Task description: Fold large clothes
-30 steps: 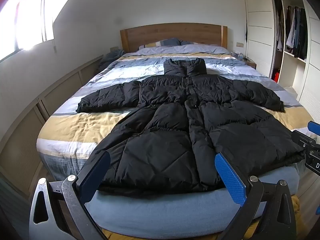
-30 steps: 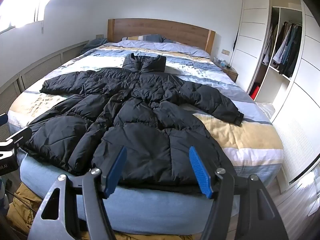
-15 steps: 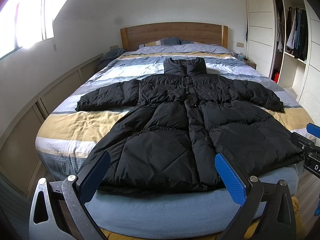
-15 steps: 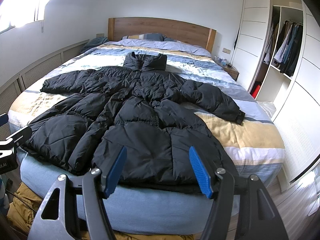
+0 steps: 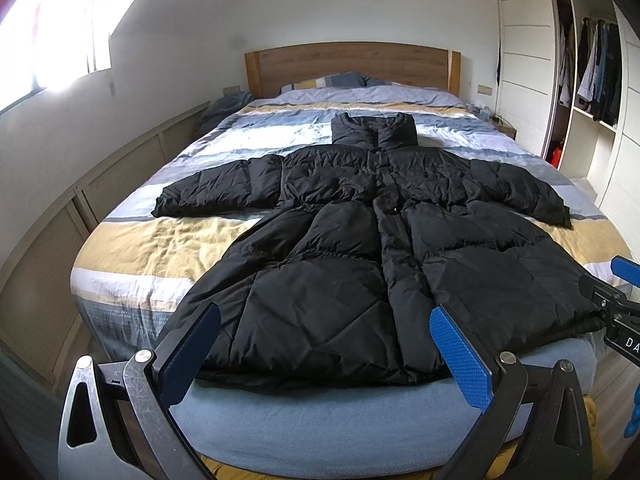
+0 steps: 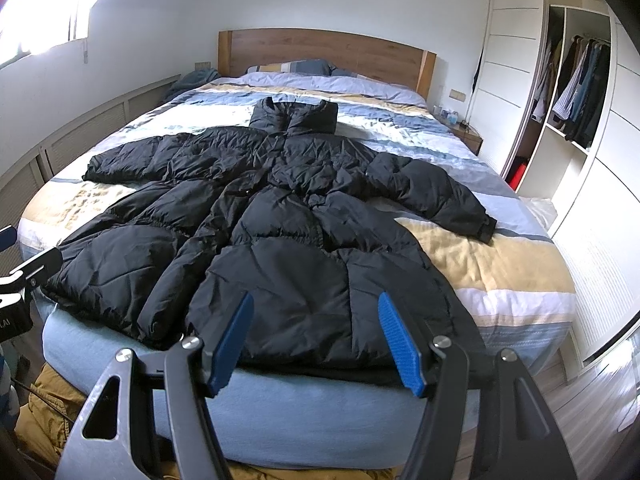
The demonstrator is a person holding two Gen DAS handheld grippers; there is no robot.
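A long black puffer coat (image 5: 360,248) lies flat, front up, on the striped bed (image 5: 160,248), sleeves spread, collar toward the headboard, hem at the foot edge. It also shows in the right wrist view (image 6: 280,232). My left gripper (image 5: 324,324) is open and empty, hovering just short of the hem's left half. My right gripper (image 6: 316,312) is open and empty, just short of the hem's right half. The right gripper's tip shows at the left wrist view's right edge (image 5: 612,296).
A wooden headboard (image 5: 352,64) and pillows stand at the far end. Low wall panels (image 5: 48,240) run along the left. An open wardrobe (image 6: 568,92) with hanging clothes and a nightstand (image 6: 466,132) stand on the right. Yellow fabric (image 6: 48,400) lies on the floor below the bed foot.
Both views have risen and tilted slightly; the coat sits a little lower in frame. The coat has not moved and both grippers stay open.
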